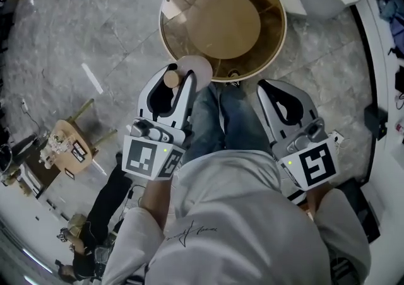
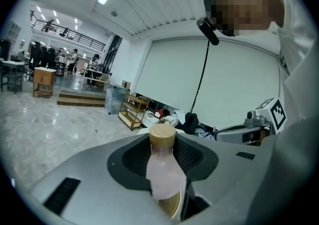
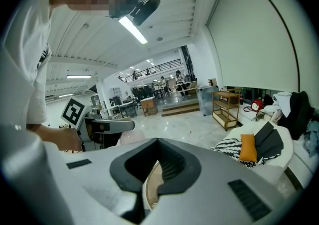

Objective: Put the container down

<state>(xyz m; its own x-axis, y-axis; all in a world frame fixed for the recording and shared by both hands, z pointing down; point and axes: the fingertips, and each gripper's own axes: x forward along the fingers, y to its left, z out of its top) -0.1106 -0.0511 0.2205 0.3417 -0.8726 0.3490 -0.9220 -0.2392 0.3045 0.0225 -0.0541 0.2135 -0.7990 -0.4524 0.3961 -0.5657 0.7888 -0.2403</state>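
Pale pink body, frosted in look, under a tan, wood-coloured cap [image 2: 162,135]: the container [image 2: 164,171] is a small bottle, narrow at the neck and swelling to a rounded lower part. No label or print can be made out on it.

Location: the container sits between the jaws of the left tongs [image 1: 176,81]. In the left gripper view the ribbed dark pads press on its body from both sides, and the cap stands clear above the jaw tips. The jaws stand well apart, clamped on the bottle's width.

The head view shows the container held up at the near rim of a round tabletop [image 1: 161,28], which has a gold-coloured rim and a brown glassy surface. From that angle I cannot tell whether the bottle is over the tabletop or just short of it. It rests on nothing but the tongs.

The right tongs [image 1: 273,88] hang to the other side of the person's jeans [image 1: 218,120], also near the tabletop's rim. Their jaws are together at the tips with nothing between them. In the right gripper view only a thin slit remains, with a strip of tan surface showing through it.

Grey marbled floor [image 1: 95,38] lies under all of this.
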